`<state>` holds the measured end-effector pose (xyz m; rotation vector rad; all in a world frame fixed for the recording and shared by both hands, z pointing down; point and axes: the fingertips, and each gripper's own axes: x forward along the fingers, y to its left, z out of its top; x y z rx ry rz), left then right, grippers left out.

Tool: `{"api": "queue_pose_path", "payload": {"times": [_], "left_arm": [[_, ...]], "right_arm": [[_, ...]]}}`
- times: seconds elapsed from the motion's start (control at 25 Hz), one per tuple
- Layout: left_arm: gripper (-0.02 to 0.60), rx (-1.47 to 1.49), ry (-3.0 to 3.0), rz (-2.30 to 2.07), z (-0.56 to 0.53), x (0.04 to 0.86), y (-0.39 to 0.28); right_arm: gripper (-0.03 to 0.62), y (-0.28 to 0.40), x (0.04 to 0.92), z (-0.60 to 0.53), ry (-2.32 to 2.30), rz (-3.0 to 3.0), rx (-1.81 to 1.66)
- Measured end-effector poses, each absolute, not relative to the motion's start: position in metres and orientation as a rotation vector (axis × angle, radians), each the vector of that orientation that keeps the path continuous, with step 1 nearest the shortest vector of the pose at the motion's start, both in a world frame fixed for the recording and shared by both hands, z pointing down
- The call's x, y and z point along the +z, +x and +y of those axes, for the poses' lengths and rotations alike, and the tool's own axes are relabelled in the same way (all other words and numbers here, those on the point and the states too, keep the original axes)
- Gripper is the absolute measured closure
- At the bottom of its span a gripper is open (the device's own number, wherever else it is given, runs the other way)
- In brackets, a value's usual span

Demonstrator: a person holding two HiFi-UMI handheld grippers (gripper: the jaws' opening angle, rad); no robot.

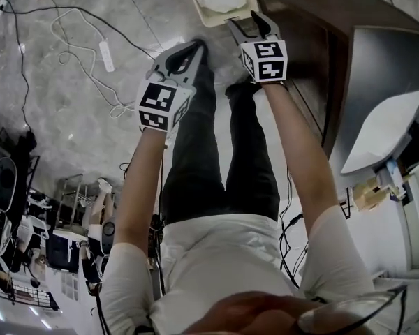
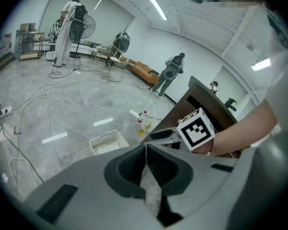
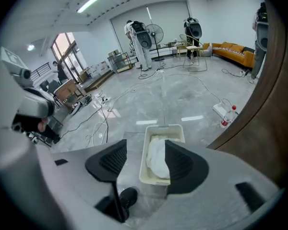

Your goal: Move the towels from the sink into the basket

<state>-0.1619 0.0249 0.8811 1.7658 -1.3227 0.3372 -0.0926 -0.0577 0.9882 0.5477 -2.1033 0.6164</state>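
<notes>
Right gripper, fingers apart, points at the basket — white towels inside

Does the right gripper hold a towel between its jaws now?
No: the jaws of the right gripper stand apart with nothing between them, and the white towel lies in the basket below.

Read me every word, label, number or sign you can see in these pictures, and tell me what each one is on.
No text can be read in any view.
Marker cubes: only black-and-white square patterns, no letters or numbers.
Bottle on the floor: any label is too small to read.
Basket: no print visible.
</notes>
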Motion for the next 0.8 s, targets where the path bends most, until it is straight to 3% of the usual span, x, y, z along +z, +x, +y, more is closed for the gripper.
{"api": "queue_pose_path", "payload": {"times": [0.52, 0.68, 0.8], "left_arm": [[0.571, 0.269, 1.815, -1.324, 0.009, 0.723, -0.119], [0.571, 0.294, 1.851, -1.289, 0.013, 0.658, -0.092], [0.571, 0.319, 1.905, -1.262, 0.005, 0.617, -0.078]], "right_arm": [[0.482, -0.053, 0.768, -0.063, 0.681, -2.260, 0.560], [0.596, -0.018, 0.694, -0.059, 0.699, -2.281, 0.522], [0.597, 0.006, 0.647, -0.066, 0.707, -2.305, 0.467]]}}
